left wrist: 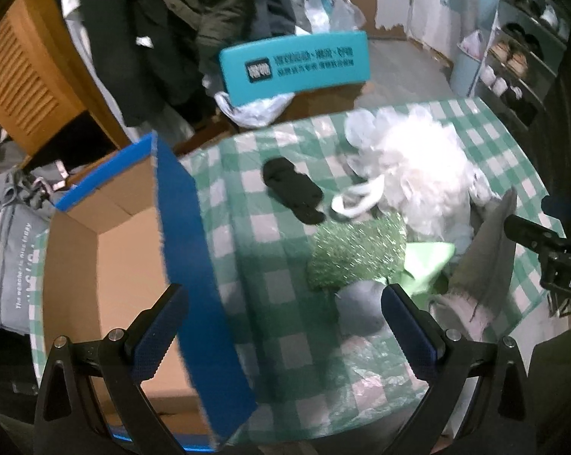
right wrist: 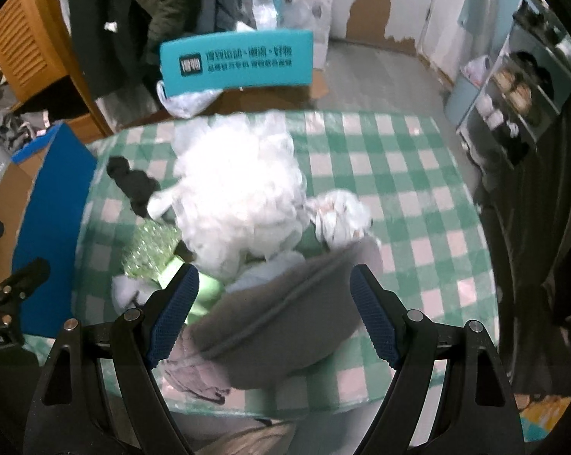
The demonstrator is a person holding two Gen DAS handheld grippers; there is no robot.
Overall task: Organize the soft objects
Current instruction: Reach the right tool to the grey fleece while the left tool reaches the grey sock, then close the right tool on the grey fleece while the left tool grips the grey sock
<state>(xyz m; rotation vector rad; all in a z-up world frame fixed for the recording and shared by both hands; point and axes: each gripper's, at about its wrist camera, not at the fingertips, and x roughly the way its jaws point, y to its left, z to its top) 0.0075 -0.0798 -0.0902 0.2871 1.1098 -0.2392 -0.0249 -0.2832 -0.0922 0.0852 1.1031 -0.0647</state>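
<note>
A heap of soft things lies on the green checked tablecloth point(left wrist: 277, 345): a fluffy white bath pouf point(left wrist: 425, 174) point(right wrist: 236, 197), a black sock point(left wrist: 293, 189) point(right wrist: 132, 182), a glittery green scrubber point(left wrist: 357, 254) point(right wrist: 149, 250), a light green cloth point(left wrist: 429, 261) and a grey cloth point(right wrist: 285, 322) point(left wrist: 486, 250). My left gripper point(left wrist: 281, 326) is open, straddling the blue flap point(left wrist: 194, 284) of an open cardboard box point(left wrist: 114, 276). My right gripper point(right wrist: 274, 318) stands open over the grey cloth, which lies between its fingers without being pinched.
A teal sign point(left wrist: 293, 64) stands beyond the table's far edge. Dark jackets point(left wrist: 164, 30) hang at the back left. A shelf of dishes point(left wrist: 520, 64) stands at the right. Crumpled white fabric point(right wrist: 338, 216) lies right of the pouf.
</note>
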